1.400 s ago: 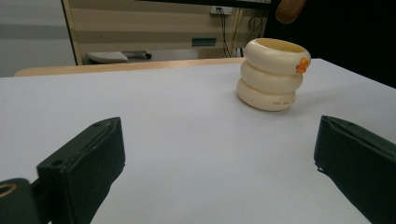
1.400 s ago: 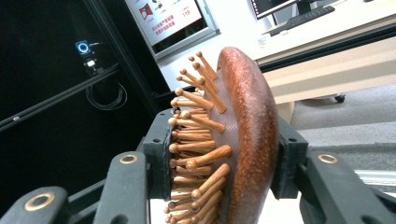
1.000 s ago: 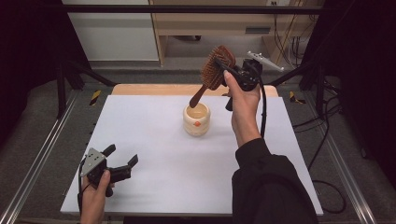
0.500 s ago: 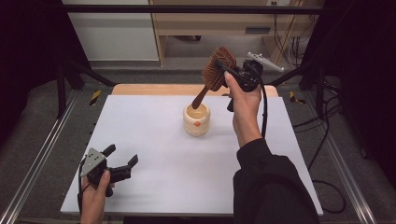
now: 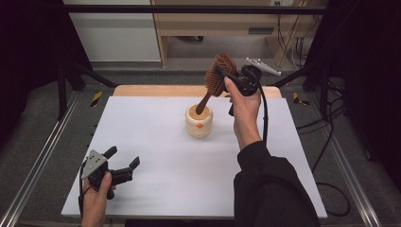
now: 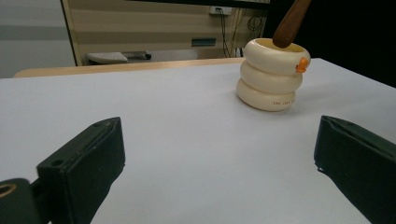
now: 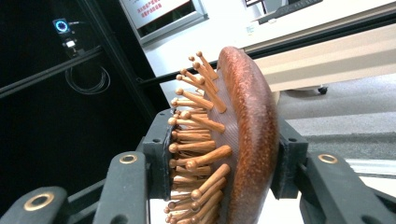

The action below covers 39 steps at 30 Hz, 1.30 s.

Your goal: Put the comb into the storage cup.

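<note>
Staying clamped in the right tool [image 5: 226, 78], the hairbrush [image 5: 216, 78] now enters the holder [image 5: 199, 121].

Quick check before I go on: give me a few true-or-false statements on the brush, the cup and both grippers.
1. The right gripper is clamped on the wooden hairbrush head. True.
2. The brush handle tip is in the cream holder. True.
3. The left gripper is holding the holder. False: it is open, apart from it, near the table corner.
4. The holder lies tipped on its side. False: it stands upright.
</note>
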Available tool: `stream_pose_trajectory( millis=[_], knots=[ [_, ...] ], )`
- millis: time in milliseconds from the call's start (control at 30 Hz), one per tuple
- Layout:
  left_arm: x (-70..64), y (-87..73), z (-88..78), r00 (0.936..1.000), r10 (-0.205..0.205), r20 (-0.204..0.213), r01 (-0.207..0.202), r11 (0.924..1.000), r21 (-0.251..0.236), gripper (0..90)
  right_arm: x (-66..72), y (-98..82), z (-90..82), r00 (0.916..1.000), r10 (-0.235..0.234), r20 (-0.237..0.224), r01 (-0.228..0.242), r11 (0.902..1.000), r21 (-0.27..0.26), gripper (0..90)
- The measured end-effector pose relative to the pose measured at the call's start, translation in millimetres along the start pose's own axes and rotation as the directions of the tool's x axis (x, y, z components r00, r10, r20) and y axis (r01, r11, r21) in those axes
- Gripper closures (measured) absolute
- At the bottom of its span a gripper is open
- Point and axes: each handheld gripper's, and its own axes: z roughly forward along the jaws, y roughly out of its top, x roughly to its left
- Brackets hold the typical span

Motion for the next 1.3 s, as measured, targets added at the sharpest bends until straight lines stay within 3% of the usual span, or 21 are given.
stream_pose_trajectory(
  millis=[267, 1300],
  knots=[
    [-0.3, 0.1, 0.1, 1.0000, 0.002, 0.000, -0.002, 1.0000, 0.002, 2.1, -0.8, -8.9, 6.7, 0.9998, -0.020, 0.010, 0.019, 0.9994, 0.030, 51.6],
    [-0.2, 0.3, 0.0, 1.0000, 0.002, 0.003, -0.002, 1.0000, -0.001, 2.1, -1.8, -28.6, 19.8, 0.9998, -0.008, 0.019, 0.007, 0.9979, 0.064, 51.5]
  ],
)
